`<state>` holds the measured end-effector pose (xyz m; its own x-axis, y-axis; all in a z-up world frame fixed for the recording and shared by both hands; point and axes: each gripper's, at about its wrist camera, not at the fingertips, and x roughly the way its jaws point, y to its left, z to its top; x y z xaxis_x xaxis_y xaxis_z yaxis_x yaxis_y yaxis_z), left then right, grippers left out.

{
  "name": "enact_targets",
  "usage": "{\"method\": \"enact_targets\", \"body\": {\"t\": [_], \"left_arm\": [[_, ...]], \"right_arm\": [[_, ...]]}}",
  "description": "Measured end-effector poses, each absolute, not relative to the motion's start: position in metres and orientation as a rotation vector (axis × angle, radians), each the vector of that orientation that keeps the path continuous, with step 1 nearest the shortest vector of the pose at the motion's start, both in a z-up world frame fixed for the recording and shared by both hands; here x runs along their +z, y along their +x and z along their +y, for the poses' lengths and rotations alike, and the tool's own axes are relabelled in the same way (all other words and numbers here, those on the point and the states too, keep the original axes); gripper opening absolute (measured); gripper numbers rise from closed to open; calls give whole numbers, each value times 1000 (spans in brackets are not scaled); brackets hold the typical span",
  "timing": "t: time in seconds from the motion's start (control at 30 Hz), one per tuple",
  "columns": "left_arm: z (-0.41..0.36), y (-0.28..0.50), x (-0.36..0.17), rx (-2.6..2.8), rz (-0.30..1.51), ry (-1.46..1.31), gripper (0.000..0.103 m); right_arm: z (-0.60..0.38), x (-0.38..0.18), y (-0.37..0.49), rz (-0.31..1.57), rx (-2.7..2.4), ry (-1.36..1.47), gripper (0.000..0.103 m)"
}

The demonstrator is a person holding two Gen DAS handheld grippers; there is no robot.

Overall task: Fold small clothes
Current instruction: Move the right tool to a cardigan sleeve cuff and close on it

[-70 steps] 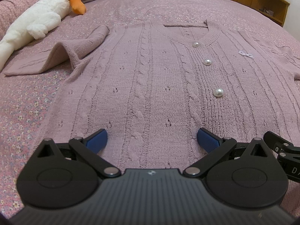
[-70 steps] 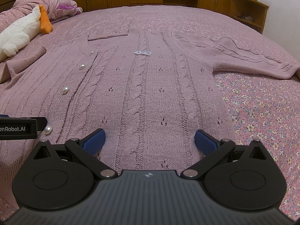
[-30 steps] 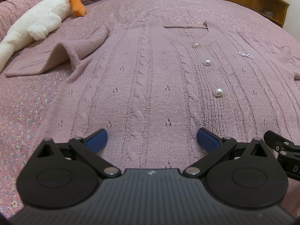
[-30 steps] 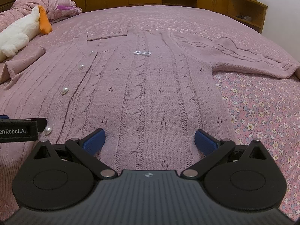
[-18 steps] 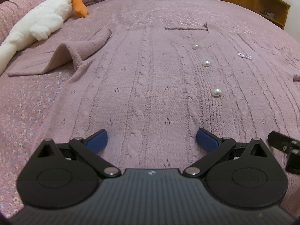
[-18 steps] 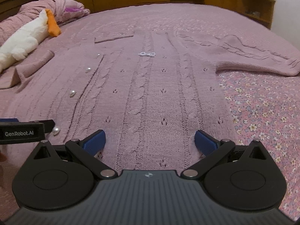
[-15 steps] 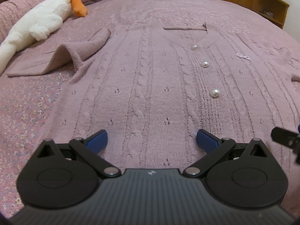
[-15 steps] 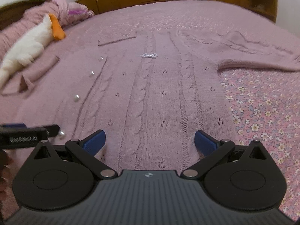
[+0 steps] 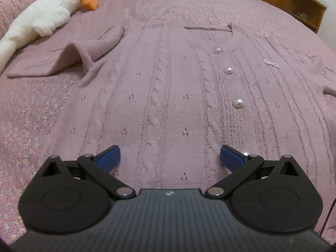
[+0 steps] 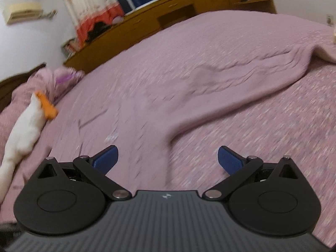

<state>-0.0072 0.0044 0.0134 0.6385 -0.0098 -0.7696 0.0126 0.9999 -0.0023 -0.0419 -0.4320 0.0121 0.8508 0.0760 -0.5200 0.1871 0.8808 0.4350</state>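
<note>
A mauve cable-knit cardigan [image 9: 168,79] with pearl buttons [image 9: 238,103] lies flat, front up, on the bed. Its left sleeve [image 9: 69,61] is folded over on itself. My left gripper [image 9: 170,157] is open and empty, just above the cardigan's hem. In the blurred, tilted right wrist view the cardigan's right sleeve [image 10: 241,88] stretches away to the right. My right gripper [image 10: 167,157] is open and empty, above the spot where that sleeve meets the body.
A floral pink bedspread [image 9: 27,113] covers the bed. A white plush goose with an orange beak [image 9: 42,19] lies at the far left; it also shows in the right wrist view [image 10: 27,130]. Wooden cabinets [image 10: 168,21] line the far wall.
My right gripper has swung up and to the right, tilting, from the hem toward the right sleeve, and has left the left wrist view. My left gripper has stayed almost still.
</note>
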Motion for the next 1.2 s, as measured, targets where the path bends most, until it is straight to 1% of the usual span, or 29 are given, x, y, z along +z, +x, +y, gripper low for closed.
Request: {"method": "enact_targets", "body": {"t": [0.37,0.53,0.63,0.9,0.97,1.03,1.07,1.13,1.17,1.2], "left_arm": [[4,0,13,32,904,7,103],[1,4,12,32,903,20,103],[0,6,10,32,905,13,103],[-2,11,8,29,899,15,103],[-2,11,7,25,897,15,103],[-1,11,7,22,895,15,103],[-1,10,7,20,894,15,103],[-1,10,7,17,892,16,103],[-1,10,7,16,894,17,103],[-1,10,8,13,897,19,103]], "right_arm": [[-531,-1,-12,459,-254,616,103],[-558,-18,10,461,-312,662,103],[-571,-28,20,423,-311,708,103],[-588,-32,49,381,-329,686,103],[-592,-32,54,376,-335,682,97],[-596,-32,57,375,-345,681,88],[-598,-32,58,374,-348,682,85],[-601,-33,57,374,-356,692,73],[-605,-33,58,375,-361,700,70],[-608,-33,57,377,-364,706,62]]}}
